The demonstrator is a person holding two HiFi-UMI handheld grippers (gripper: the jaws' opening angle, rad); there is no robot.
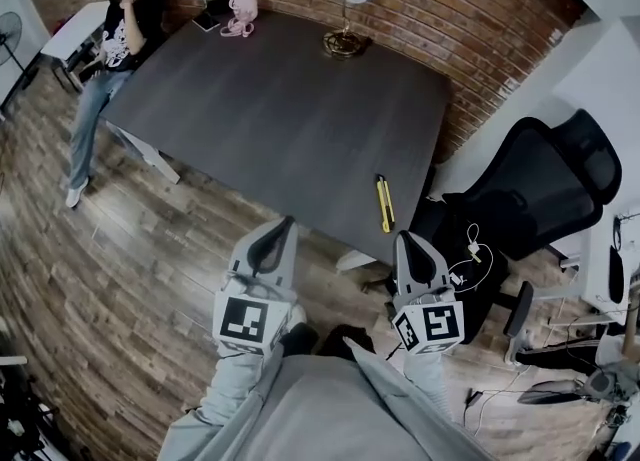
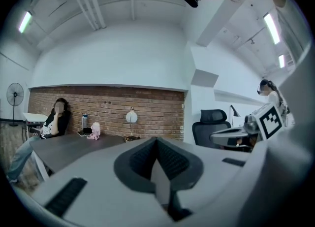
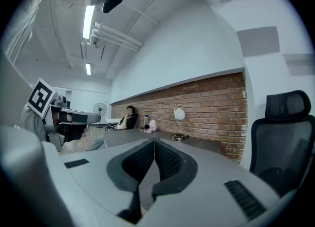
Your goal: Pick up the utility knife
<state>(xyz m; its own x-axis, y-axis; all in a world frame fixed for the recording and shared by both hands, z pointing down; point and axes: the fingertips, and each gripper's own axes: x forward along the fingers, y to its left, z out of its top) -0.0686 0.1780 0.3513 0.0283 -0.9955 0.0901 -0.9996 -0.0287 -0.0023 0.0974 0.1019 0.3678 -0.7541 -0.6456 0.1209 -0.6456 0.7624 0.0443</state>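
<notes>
Left claw (image 1: 285, 221) and right claw (image 1: 405, 236) both together, empty; utility knife (image 1: 384, 203) at edge of table (image 1: 280, 119)

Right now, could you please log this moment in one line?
phase: pre-grasp | knife: on table, near edge, untouched | left gripper: shut, empty | right gripper: shut, empty

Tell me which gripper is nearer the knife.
The right gripper: the knife lies just ahead of it at the table edge; the left gripper is farther off.
</notes>
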